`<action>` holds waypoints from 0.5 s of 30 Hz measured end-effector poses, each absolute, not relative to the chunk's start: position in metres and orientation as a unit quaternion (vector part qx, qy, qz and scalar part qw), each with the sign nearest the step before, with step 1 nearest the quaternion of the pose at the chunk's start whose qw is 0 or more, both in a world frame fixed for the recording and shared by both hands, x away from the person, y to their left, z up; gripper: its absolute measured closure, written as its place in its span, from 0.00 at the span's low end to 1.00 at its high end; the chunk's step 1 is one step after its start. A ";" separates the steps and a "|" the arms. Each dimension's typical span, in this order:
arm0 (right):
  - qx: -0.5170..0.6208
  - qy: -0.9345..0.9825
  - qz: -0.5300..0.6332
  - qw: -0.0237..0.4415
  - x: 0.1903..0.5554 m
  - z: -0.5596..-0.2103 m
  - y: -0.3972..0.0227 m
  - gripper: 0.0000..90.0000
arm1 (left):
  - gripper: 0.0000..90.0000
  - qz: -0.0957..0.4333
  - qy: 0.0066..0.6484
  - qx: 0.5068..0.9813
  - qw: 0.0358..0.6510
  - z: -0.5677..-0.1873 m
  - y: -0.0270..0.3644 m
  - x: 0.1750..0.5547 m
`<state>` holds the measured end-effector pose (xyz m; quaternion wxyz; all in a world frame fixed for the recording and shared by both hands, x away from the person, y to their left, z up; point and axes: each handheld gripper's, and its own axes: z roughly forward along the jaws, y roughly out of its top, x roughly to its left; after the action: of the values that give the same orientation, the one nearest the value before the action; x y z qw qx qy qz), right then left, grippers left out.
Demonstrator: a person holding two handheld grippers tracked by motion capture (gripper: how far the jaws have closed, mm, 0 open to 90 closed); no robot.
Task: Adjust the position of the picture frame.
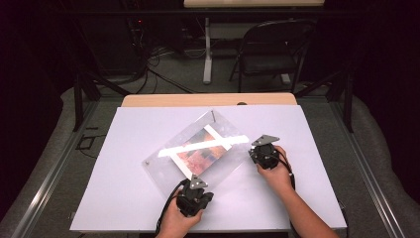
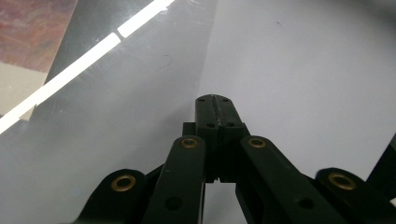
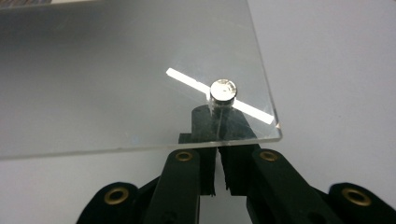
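A clear acrylic picture frame (image 1: 218, 130) lies at an angle on the white table top (image 1: 124, 178), with a reddish print (image 1: 200, 152) sandwiched inside it. My left gripper (image 1: 194, 180) sits at the frame's near corner. Its jaws are shut, with the tips (image 2: 215, 99) resting against the edge of the acrylic sheet (image 2: 116, 121) and nothing visible between them. My right gripper (image 1: 255, 149) is at the frame's right corner. There its jaws reach under the sheet (image 3: 116, 70) and are shut (image 3: 218, 115) on the stem of a silver corner bolt (image 3: 223, 89), whose round cap stands above the sheet.
A wooden strip (image 1: 208, 100) runs along the table's far edge. Behind it on the floor are a dark folding chair (image 1: 270, 49), a white table leg (image 1: 207, 54) and loose cables (image 1: 158, 59). Metal rails flank the table on both sides.
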<state>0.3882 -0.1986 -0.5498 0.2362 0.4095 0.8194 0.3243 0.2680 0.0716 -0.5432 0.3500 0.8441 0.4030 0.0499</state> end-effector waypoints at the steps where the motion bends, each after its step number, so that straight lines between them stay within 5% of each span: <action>1: 0.408 0.820 0.323 0.237 0.386 -0.550 -0.198 0.95 | 1.00 0.051 0.408 0.841 0.351 -0.543 0.074 0.270; 9: 0.399 0.828 0.311 0.240 0.365 -0.548 -0.196 0.95 | 1.00 0.082 0.461 0.803 0.369 -0.529 0.106 0.298; 10: 0.403 0.827 0.311 0.238 0.362 -0.548 -0.197 0.95 | 1.00 0.124 0.465 0.803 0.351 -0.526 0.111 0.304; 15: 0.401 0.829 0.311 0.235 0.351 -0.548 -0.197 0.95 | 1.00 0.078 0.470 0.794 0.377 -0.521 0.120 0.299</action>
<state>0.3509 -0.1970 -0.5480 0.2350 0.4008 0.8292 0.3109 0.2994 0.1205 -0.5206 0.3772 0.7943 0.4699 0.0777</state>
